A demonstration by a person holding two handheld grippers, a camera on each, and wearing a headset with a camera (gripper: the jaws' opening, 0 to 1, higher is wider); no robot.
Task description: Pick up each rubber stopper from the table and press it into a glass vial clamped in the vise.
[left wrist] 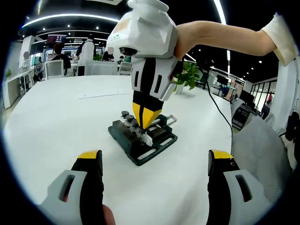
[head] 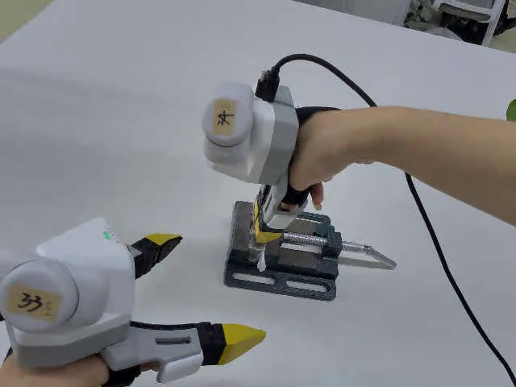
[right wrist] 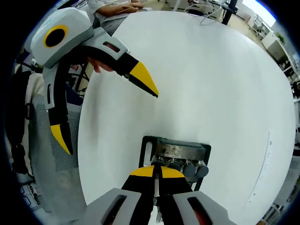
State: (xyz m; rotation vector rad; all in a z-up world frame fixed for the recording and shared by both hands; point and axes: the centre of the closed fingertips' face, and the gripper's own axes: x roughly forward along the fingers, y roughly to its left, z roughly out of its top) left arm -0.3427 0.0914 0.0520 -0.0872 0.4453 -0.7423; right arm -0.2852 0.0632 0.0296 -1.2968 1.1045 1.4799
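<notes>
Left jaws: spread wide with nothing between them. The left gripper (head: pixel 205 286) hangs low at the near left of the table (head: pixel 121 121), well apart from the vise (head: pixel 282 278), with its yellow tips aimed toward it.
Right jaws: clenched tip to tip. The right gripper (left wrist: pixel 146 122) points straight down, its yellow tips at the top of the vise, at one end of the row of vials. Whether a stopper sits between the tips cannot be told.
Vise: dark, flat on the white table, on a slotted base. In the head view its screw and metal handle (head: pixel 367 254) stick out to the right.
Glass vials (right wrist: pixel 174 165): a short row, upright, clamped between the vise's plates. In the right gripper view they lie just beyond the closed tips.
Rubber stoppers (left wrist: pixel 125 114): dark round caps already seated on the vials that can be made out.
Right hand (head: pixel 318 157): wrapped around the right gripper's handle, the forearm coming in from the right.
Cable (head: pixel 339 76): black, leaves the top of the right gripper and trails across the table to the right.
Background: in the left gripper view, a potted plant (left wrist: pixel 187 77) and people stand beyond the table's far edge.
</notes>
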